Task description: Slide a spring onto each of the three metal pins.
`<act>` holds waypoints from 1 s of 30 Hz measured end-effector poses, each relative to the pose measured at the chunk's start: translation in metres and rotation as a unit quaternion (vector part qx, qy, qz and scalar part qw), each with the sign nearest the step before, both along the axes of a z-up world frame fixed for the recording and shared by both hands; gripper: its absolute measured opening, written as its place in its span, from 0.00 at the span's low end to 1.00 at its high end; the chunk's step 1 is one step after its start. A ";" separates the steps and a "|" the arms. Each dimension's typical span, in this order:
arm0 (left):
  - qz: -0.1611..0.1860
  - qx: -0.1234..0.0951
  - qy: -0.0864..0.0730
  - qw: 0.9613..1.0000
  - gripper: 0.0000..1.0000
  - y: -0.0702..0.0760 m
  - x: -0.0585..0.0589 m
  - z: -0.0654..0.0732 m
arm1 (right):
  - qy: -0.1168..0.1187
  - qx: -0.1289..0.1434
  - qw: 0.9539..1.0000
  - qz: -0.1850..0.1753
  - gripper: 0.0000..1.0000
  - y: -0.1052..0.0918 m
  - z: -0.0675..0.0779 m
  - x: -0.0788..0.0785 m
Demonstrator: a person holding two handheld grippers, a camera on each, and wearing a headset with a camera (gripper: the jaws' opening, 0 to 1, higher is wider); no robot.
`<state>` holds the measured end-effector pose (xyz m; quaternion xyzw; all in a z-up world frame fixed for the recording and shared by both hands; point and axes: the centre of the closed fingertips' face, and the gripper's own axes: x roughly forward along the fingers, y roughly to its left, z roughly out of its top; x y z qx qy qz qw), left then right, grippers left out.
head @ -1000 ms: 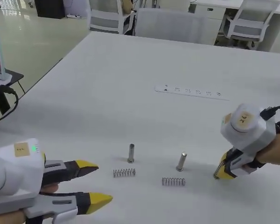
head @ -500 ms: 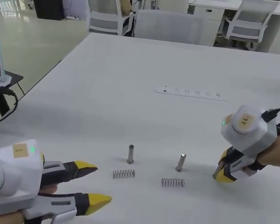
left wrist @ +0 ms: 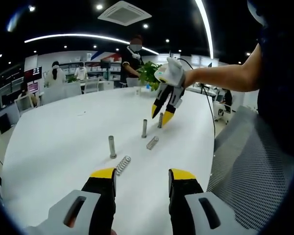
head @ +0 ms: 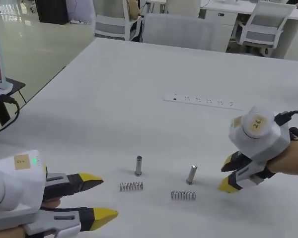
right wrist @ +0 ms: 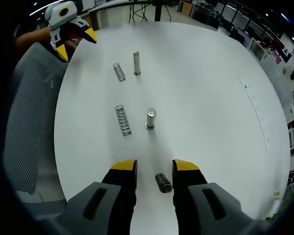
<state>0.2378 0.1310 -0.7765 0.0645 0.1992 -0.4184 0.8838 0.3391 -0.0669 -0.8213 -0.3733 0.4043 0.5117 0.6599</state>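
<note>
Head view first: find the left gripper (head: pixel 100 197) at 7 o'clock, jaws spread wide and empty, parked short of the work, likely to keep the lane clear for the other hand. Find the right gripper (head: pixel 228 174) at 4 o'clock, jaws parted and tipped down toward the table (head: pixel 114 99). Note one bare pin (head: pixel 138 165) standing upright with a loose spring (head: pixel 131 186) lying flat by its foot at 7 o'clock, and a second bare pin (head: pixel 191 174), also upright, with a second loose spring (head: pixel 183 195) flat near its 7 o'clock; paired off so, presumably to give each pin its own spring within short reach. Note a power strip (head: pixel 202 101) well apart at 12 o'clock. Left gripper view next: look along its own wide, empty jaws at the same row, ending toward 12 o'clock in a spring-clad pin (left wrist: pixel 160 119) upright between the right gripper's yellow tips. Right gripper view last: see that spring-clad pin end-on at 6 o'clock between its own jaws, flanked but apparently touched by neither, so gripping nothing. Judge one pin of three dressed, two to go; expect the next move to call for pinching a loose spring and tipping it upright over a pin's top.
</note>
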 end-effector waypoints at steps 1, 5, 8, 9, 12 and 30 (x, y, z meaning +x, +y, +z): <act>0.000 0.000 0.000 1.000 0.36 0.000 0.000 0.000 | 0.000 0.001 1.000 0.002 0.27 0.002 0.000 -0.001; 0.000 0.000 -0.001 1.000 0.36 0.000 -0.001 0.001 | 0.004 0.001 1.000 0.020 0.26 0.013 0.002 -0.009; 0.001 -0.001 -0.003 1.000 0.36 0.001 -0.001 0.001 | 0.006 0.003 0.999 0.034 0.25 0.023 0.002 -0.017; 0.001 -0.001 -0.003 1.000 0.36 0.001 -0.001 0.001 | 0.005 0.001 0.999 0.039 0.25 0.025 0.001 -0.019; -0.001 -0.002 -0.004 1.000 0.36 0.000 -0.001 0.002 | 0.010 0.002 0.999 0.049 0.24 0.033 -0.001 -0.026; -0.001 -0.001 -0.005 1.000 0.35 0.001 -0.007 0.002 | 0.013 -0.013 0.997 0.074 0.19 0.052 -0.026 -0.039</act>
